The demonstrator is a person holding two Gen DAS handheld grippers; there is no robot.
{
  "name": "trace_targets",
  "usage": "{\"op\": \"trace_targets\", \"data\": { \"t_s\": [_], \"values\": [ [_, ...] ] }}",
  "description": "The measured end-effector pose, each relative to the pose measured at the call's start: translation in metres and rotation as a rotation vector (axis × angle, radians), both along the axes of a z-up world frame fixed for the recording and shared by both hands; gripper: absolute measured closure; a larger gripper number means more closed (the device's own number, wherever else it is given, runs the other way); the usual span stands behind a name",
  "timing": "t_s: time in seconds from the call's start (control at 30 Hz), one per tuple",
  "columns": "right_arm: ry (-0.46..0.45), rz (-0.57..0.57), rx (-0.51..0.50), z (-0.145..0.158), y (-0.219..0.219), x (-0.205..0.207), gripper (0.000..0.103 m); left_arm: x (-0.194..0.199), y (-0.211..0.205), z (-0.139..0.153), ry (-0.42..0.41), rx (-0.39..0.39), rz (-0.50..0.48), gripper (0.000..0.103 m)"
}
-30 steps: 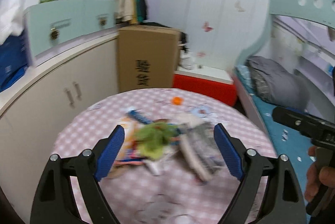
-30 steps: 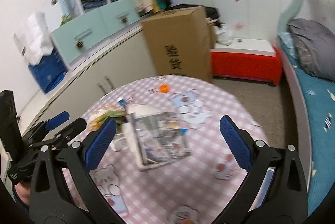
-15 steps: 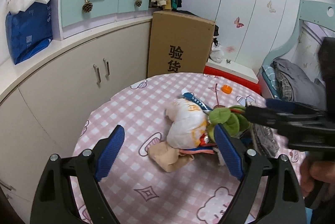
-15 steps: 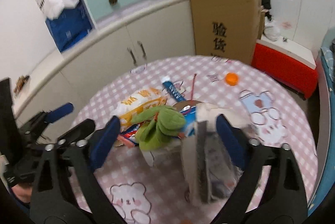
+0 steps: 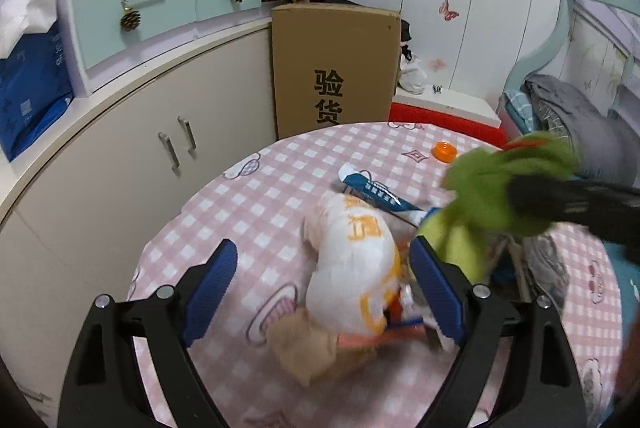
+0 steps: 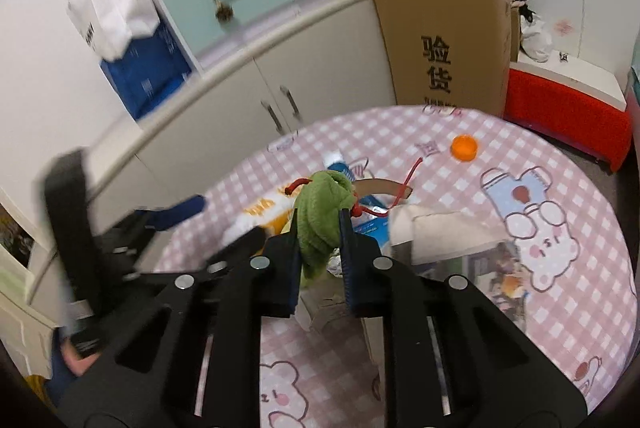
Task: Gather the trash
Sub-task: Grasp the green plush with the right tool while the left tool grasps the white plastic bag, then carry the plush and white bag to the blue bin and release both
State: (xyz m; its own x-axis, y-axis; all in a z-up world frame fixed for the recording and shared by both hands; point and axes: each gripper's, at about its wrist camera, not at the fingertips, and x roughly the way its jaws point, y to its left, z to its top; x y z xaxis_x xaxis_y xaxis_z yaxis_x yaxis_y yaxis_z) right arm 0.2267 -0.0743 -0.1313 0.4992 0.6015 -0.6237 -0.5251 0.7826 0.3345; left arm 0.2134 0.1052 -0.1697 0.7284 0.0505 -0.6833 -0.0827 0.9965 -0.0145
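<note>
Right wrist view: my right gripper [image 6: 320, 228] is closing, its blue pads pinching a green cloth [image 6: 322, 216] that bunches up above the fingertips. This view alone shows the red cord [image 6: 412, 167] trailing off the cloth, a strip of brown card [image 6: 384, 185] behind it, and a clear packet [image 6: 480, 268] to the right of the jaws. My left gripper [image 6: 176, 214] shows blurred at the left edge.

Left wrist view: my left gripper [image 5: 320, 288] stands wide open, nothing pinched. A white-and-orange bag [image 5: 356, 268] lies between its fingers, nearer the right one; I cannot tell whether they touch. Only this view shows the tan paper [image 5: 308, 352] crumpled under the bag's near end. The green cloth [image 5: 500, 187] hangs up and right of my open jaws, lifted above the heap, the right gripper's dark finger across it.

Around, in both views: a blue wrapper [image 5: 376, 193] just behind the bag; an orange cap [image 5: 445, 151] well apart near the far rim; pink checked table [image 5: 260, 195]; cardboard box [image 5: 336, 67] beyond; cupboard [image 5: 160, 155] to the left.

In the way: the heap is tight, the wrapper partly under the bag and cloth.
</note>
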Motion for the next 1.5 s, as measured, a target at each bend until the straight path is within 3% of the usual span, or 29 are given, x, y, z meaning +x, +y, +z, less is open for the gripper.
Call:
{"op": "trace_targets", "data": {
  "t_s": [0.1,0.13,0.17,0.2,0.37,0.63,0.8,1.13,1.5],
  "values": [
    [-0.021,-0.013,0.026,0.012,-0.015,-0.009,0.086,0.015,-0.002,-0.008,0.025,0.001,-0.016,0.021],
    [-0.028,-0.018,0.034,0.015,-0.020,-0.012,0.086,0.018,-0.002,-0.010,0.032,-0.004,-0.026,0.037],
    [-0.034,-0.025,0.041,0.018,-0.025,-0.015,0.086,0.023,-0.003,-0.015,0.055,-0.015,-0.043,0.047],
    [-0.041,-0.033,0.051,0.022,-0.031,-0.019,0.086,0.026,-0.003,-0.018,0.073,-0.025,-0.046,0.067],
    [-0.074,-0.075,0.083,0.033,-0.059,-0.036,0.086,0.015,0.001,-0.013,0.038,-0.093,-0.037,0.069],
    [-0.120,-0.148,0.142,0.050,-0.108,-0.060,0.086,-0.026,-0.007,0.038,-0.103,-0.135,-0.027,0.069],
    [-0.156,-0.193,0.168,0.060,-0.142,-0.076,0.086,-0.046,-0.033,0.068,-0.168,-0.150,-0.075,0.069],
    [-0.221,-0.332,0.188,0.071,-0.233,-0.116,0.086,-0.064,-0.133,0.102,-0.223,-0.211,-0.284,0.069],
    [-0.201,-0.580,0.173,0.043,-0.359,-0.156,0.086,-0.062,-0.277,0.088,-0.140,-0.231,-0.528,0.069]
  ]
}}
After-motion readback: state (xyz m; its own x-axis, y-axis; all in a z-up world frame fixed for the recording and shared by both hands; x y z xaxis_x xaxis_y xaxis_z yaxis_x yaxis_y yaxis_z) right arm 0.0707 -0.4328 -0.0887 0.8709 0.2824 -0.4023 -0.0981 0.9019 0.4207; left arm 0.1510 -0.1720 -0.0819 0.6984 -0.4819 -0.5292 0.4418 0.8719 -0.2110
